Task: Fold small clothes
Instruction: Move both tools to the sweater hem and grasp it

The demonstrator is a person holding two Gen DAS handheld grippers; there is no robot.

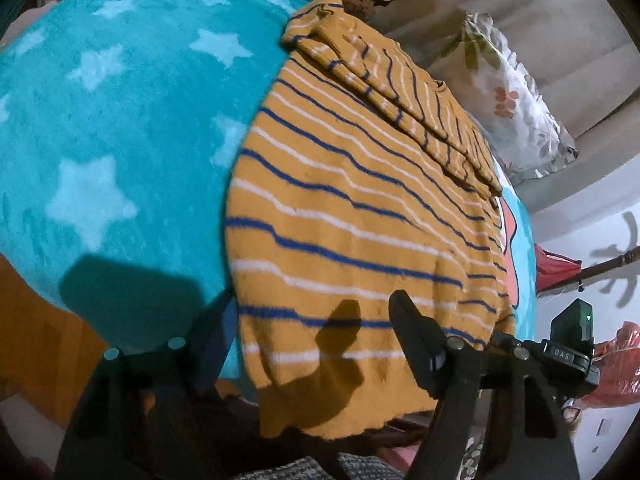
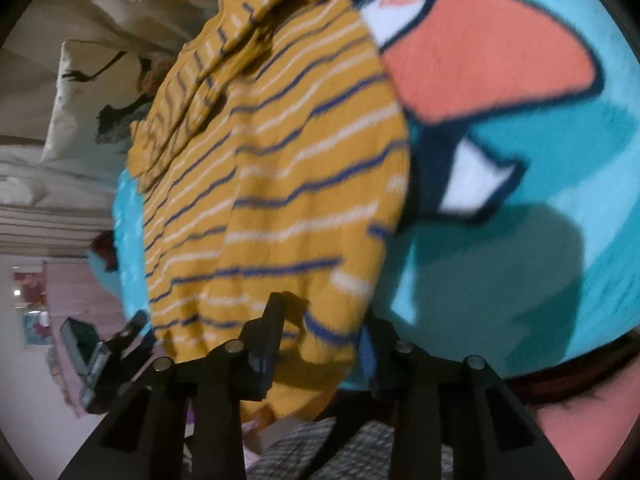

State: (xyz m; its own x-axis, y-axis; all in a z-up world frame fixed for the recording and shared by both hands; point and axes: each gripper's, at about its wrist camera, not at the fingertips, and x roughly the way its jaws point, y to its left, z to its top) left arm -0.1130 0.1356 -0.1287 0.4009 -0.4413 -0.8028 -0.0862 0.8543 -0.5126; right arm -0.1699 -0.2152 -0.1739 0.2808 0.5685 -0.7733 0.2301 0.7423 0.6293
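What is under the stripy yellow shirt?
The stripy yellow shirt lies on a turquoise blanket with white stars and a cartoon face. The shirt hides the part of the picture beneath it.

Black tongs (image 1: 312, 336), silver screws

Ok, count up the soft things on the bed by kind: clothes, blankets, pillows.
Clothes: 1, the striped yellow top
Blankets: 1, the turquoise blanket
Pillows: 1, the floral pillow
Total: 3
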